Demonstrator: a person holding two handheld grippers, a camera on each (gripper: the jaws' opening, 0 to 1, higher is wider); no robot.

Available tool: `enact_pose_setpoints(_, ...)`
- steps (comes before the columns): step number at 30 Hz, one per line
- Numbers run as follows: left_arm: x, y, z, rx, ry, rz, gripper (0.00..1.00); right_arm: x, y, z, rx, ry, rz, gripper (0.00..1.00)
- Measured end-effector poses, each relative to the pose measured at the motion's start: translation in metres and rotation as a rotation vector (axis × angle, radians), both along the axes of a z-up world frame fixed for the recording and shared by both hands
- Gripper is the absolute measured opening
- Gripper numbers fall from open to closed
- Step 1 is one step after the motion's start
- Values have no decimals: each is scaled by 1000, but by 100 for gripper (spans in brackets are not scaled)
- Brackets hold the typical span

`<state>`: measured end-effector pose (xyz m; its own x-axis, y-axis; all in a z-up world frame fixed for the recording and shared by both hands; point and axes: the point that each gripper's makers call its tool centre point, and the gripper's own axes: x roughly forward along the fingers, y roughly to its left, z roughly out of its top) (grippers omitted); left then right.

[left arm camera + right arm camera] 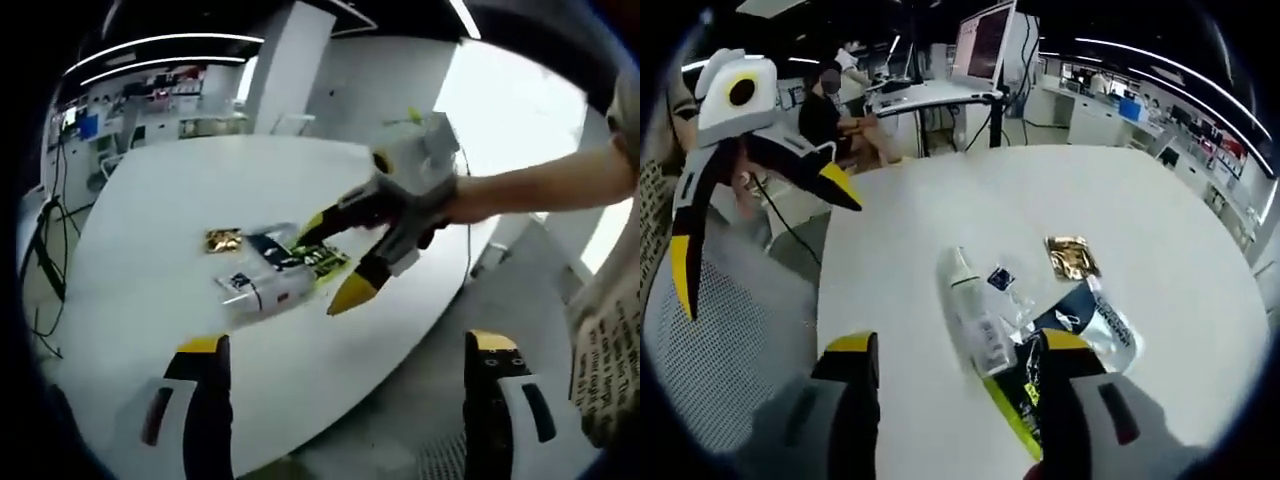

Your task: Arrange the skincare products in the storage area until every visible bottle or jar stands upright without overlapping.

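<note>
White plastic tube (973, 318) lies flat on round white table (1160, 230), long axis running away from right claw (958, 372), between its wide jaws. Left claw (350, 372) wide, empty, farther off. Gold sachet (1071, 257) beyond tube.

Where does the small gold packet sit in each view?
Left gripper view: gold packet lies left of centre on the white table, at the pile's left end.
Right gripper view: gold packet lies right of centre.
Shared landmark: the white tube.
</note>
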<state>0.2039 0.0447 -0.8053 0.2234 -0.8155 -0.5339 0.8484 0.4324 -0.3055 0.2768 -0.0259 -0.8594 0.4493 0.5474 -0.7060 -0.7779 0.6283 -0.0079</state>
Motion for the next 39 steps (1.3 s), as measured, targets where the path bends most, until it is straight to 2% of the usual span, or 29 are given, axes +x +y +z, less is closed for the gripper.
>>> enact_pose_setpoints(3,3,4,-2,5,4,12,94,8,6,-7,3,7,3,58)
enact_pose_setpoints(9,7,11,-3,7,9,32,93,23,12,-20,-37,-5,21,44)
enact_pose_setpoints(13,10,15,-7,10,18,50,93,26,10,-28,-68,5,23,38)
enact_pose_setpoints(16,9,15,-9,11,27,57,92,26,10,-33,-88,11,40,29)
enact_pose_setpoints(26,12,14,-8,18,23,56,92,26,17,-44,-147,13,108,22)
enact_pose_setpoints(37,12,13,-2,15,7,46,92,24,15,-42,-154,25,81,21)
enact_pose_setpoints(39,11,13,0,12,4,46,92,21,18,-39,-121,34,63,21)
